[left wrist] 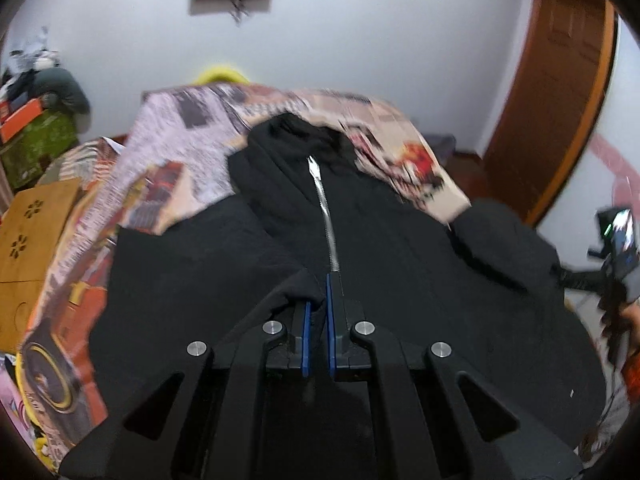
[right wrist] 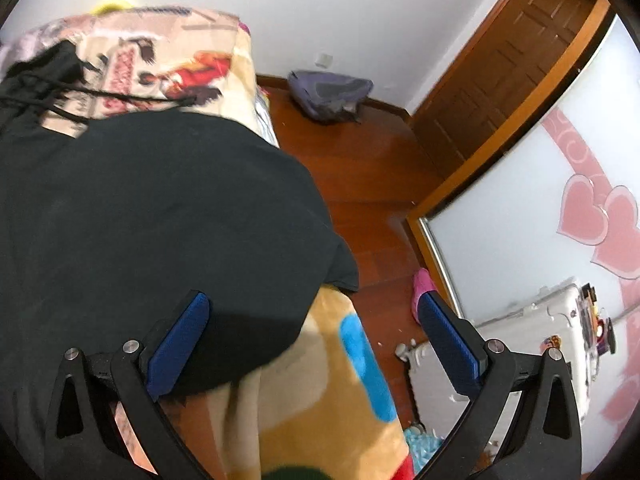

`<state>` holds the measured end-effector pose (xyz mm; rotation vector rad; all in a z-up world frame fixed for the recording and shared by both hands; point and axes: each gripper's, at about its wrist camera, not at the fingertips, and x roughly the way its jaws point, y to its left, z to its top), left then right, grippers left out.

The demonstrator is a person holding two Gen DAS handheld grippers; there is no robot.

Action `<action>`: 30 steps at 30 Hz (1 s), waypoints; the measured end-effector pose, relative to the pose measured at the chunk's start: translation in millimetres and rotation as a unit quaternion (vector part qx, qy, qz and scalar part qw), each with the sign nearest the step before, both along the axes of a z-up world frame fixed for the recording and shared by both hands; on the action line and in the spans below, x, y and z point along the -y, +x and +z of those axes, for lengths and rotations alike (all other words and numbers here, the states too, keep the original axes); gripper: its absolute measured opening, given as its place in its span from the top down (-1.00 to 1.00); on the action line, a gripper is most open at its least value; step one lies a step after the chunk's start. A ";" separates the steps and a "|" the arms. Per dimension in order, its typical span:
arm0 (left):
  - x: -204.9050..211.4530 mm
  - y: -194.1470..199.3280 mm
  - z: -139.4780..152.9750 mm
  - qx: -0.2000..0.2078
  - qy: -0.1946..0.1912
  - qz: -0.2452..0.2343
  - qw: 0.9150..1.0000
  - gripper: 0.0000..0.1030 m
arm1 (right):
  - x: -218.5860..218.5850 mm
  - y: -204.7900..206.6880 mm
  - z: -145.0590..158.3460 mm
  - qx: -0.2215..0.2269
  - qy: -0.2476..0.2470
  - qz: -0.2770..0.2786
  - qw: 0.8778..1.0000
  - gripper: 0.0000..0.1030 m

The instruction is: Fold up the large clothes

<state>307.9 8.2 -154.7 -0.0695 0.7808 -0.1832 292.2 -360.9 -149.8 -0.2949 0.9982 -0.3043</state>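
Note:
A large black zip hoodie (left wrist: 400, 248) lies spread front up on a bed with a printed blanket (left wrist: 180, 152), its silver zipper (left wrist: 326, 216) running toward the hood. My left gripper (left wrist: 318, 300) is shut on a fold of the black hoodie near the lower end of the zipper. In the right wrist view the hoodie (right wrist: 140, 208) covers the bed, its drawstrings lying at the upper left. My right gripper (right wrist: 312, 316) is open and empty above the hoodie's right edge and the blanket (right wrist: 320, 380).
A wooden cabinet (left wrist: 32, 232) stands left of the bed. A wooden door (right wrist: 500, 64), a grey bag (right wrist: 328, 94) on the red wood floor (right wrist: 360, 168), a pink slipper (right wrist: 422, 288), a white suitcase (right wrist: 540, 328) and a mirrored wardrobe with pink hearts (right wrist: 560, 200) are to the right.

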 end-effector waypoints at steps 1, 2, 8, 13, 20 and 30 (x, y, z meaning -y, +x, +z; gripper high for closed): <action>5.5 -0.1 -7.4 -0.008 0.003 -0.008 1.000 0.91 | -3.0 -5.3 6.6 0.006 0.005 0.009 1.000 -0.99; 11.6 0.3 -15.7 -0.019 0.006 -0.014 1.000 0.91 | -9.3 -12.3 15.4 0.015 0.010 0.022 1.000 -0.99; 34.8 -9.6 -57.4 -0.078 0.047 -0.053 0.994 0.82 | -72.9 -43.6 64.2 0.061 0.040 0.131 0.989 -1.00; 28.6 -33.8 -44.9 -0.086 0.034 -0.085 0.992 0.18 | -146.9 -55.8 81.2 0.072 0.076 0.229 0.968 -1.00; -31.5 -83.0 6.1 -0.019 0.035 -0.047 0.998 -0.03 | -232.7 -61.6 63.7 0.040 0.115 0.303 0.945 -0.99; -159.1 -121.4 2.7 -0.025 0.081 0.084 0.993 -0.08 | -338.9 -85.7 21.2 -0.020 0.117 0.410 0.904 -0.99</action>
